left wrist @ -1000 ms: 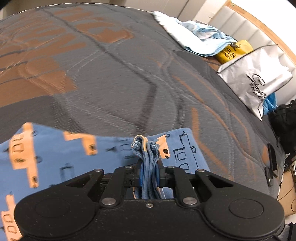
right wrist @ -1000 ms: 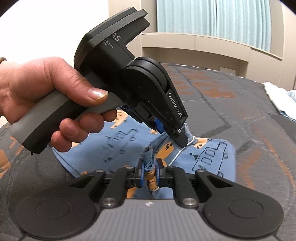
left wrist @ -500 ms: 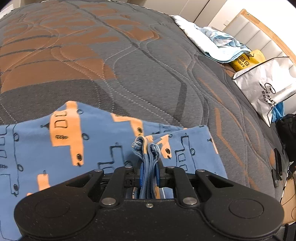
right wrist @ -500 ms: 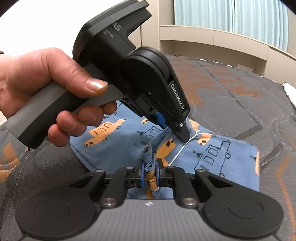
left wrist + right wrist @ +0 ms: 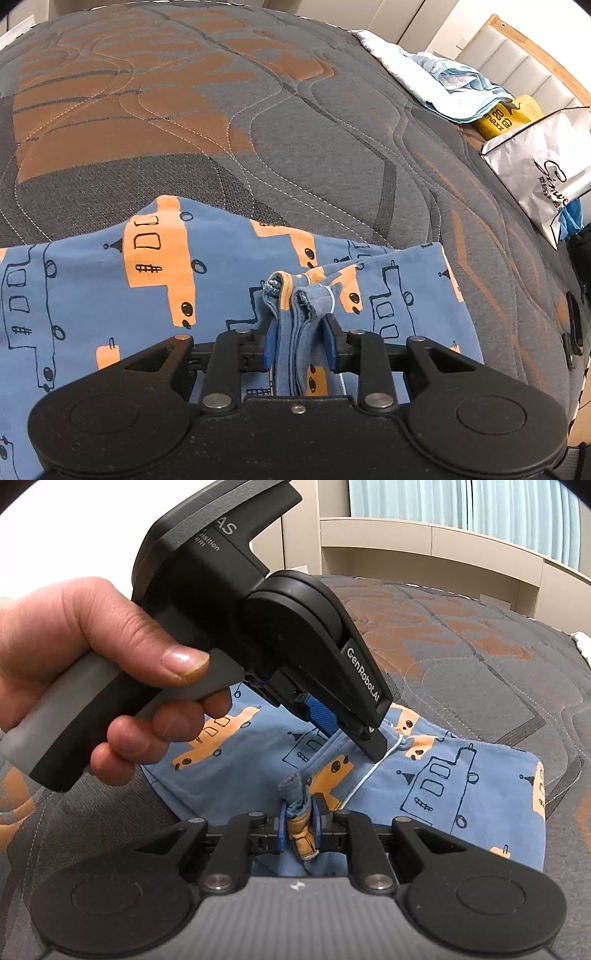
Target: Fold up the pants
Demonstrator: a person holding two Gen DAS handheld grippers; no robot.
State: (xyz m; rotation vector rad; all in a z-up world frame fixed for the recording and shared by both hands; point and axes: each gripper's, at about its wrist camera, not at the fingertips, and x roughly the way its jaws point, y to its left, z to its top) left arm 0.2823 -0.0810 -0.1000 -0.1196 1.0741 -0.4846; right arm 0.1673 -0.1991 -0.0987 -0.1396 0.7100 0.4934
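Note:
Blue pants (image 5: 110, 295) printed with orange vehicles lie folded on the quilted grey and orange bed (image 5: 258, 129). My left gripper (image 5: 299, 332) is low over them and its jaws are opening. The bunched hem still stands between the pads, with small gaps on both sides. My right gripper (image 5: 299, 812) is also opening, and a bundle of hem fills its narrow gap and touches both pads. The right wrist view shows the pants (image 5: 461, 786), a white drawstring (image 5: 362, 779), and the left gripper (image 5: 373, 746) held by a hand (image 5: 92, 646) just ahead.
At the bed's far right lie light blue clothes (image 5: 443, 74), a yellow package (image 5: 506, 116) and a white bag (image 5: 546, 173). A black object (image 5: 580, 258) sits at the right edge. Wooden shelving (image 5: 443, 539) and curtains stand beyond the bed.
Both grippers came down with the hem, and the upper layer now rests on the lower one. The left jaws have spread apart; the right jaws have widened slightly.

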